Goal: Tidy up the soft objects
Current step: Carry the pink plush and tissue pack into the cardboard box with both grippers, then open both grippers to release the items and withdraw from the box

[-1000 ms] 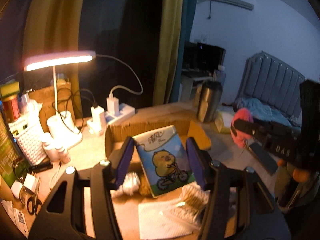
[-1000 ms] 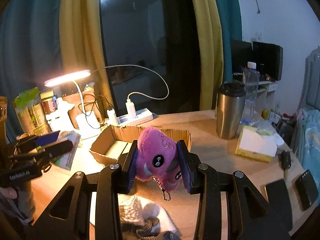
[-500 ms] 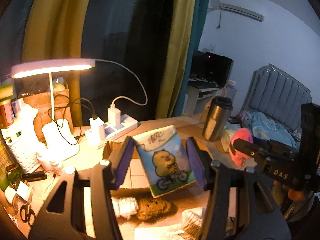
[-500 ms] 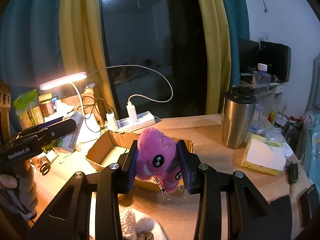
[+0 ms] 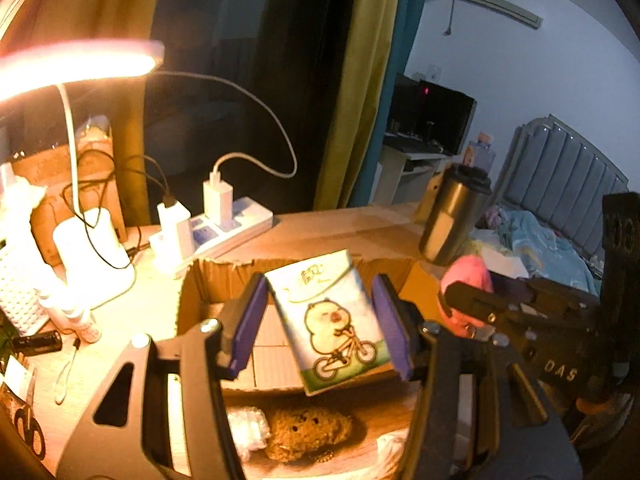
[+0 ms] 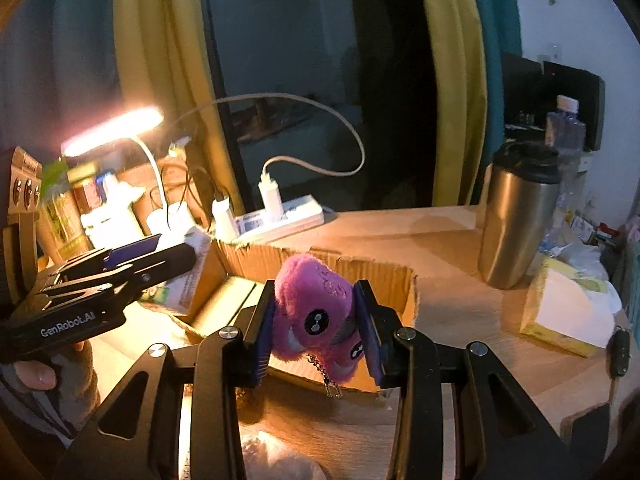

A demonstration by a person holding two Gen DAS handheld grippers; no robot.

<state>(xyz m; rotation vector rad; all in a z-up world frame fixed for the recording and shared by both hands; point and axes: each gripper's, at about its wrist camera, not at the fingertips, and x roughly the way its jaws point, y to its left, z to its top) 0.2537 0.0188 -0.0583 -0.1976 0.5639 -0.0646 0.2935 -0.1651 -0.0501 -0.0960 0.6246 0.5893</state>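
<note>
My left gripper [image 5: 320, 320] is shut on a tissue pack [image 5: 330, 322] printed with a yellow chick on a bicycle, held tilted above the near edge of an open cardboard box [image 5: 192, 280]. My right gripper [image 6: 318, 320] is shut on a pink plush toy [image 6: 316, 308] with a bead chain, also over the box [image 6: 400, 280]. From the left wrist view the plush [image 5: 468, 276] shows at the right, in the other gripper. A brown sponge-like soft thing [image 5: 308, 432] and a white wad [image 5: 246, 428] lie on the table before the box.
A lit desk lamp [image 5: 76, 60], a power strip with chargers [image 5: 216, 224] and cables stand behind the box. A steel tumbler [image 6: 516, 216] and a yellow tissue box [image 6: 568, 312] sit to the right. A hand [image 6: 32, 374] holds the left tool. Bottles and scissors [image 5: 28, 428] crowd the left.
Both grippers have moved forward and a little down toward the box with their loads; the box now sits directly under the tissue pack and the plush. The grips are unchanged.
</note>
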